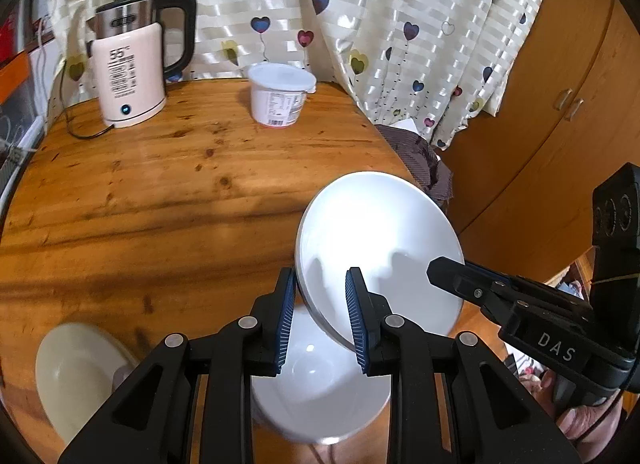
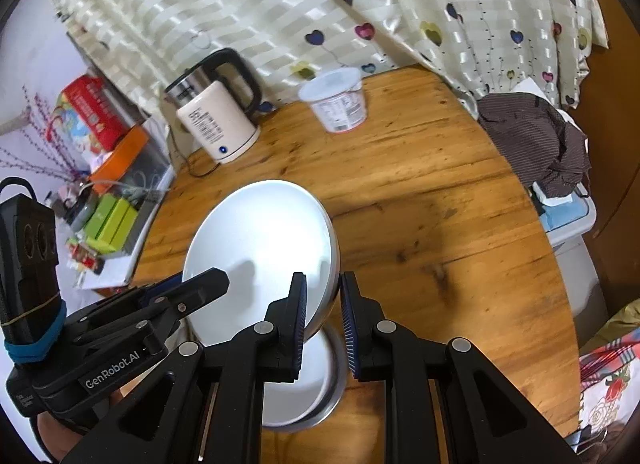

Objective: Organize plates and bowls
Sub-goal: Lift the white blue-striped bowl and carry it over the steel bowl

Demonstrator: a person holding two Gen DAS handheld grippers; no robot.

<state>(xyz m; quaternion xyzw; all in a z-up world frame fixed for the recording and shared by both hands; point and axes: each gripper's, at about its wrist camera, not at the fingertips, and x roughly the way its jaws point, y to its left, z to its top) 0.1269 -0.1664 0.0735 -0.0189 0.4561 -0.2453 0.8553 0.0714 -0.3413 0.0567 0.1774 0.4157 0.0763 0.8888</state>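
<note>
plate (image 1: pixel 380 248): white, held tilted on edge above a white bowl (image 1: pixel 320 388) on the wooden tabletop (image 1: pixel 160 192).
left tool (image 1: pixel 320 320): pads astride the plate's near rim; whether they pinch it, cannot tell.
right tool (image 2: pixel 323 320): pads narrow, astride the opposite rim; contact unclear.
cream bowl (image 1: pixel 76 376): on the tabletop, left of the white bowl.
kettle (image 1: pixel 132 64): far edge, upright.
lidded tub (image 1: pixel 280 94): near the kettle, by the curtain (image 1: pixel 360 4).

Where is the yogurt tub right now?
The yogurt tub stands at the far edge of the wooden table, in front of the heart curtain, right of the kettle.
</note>
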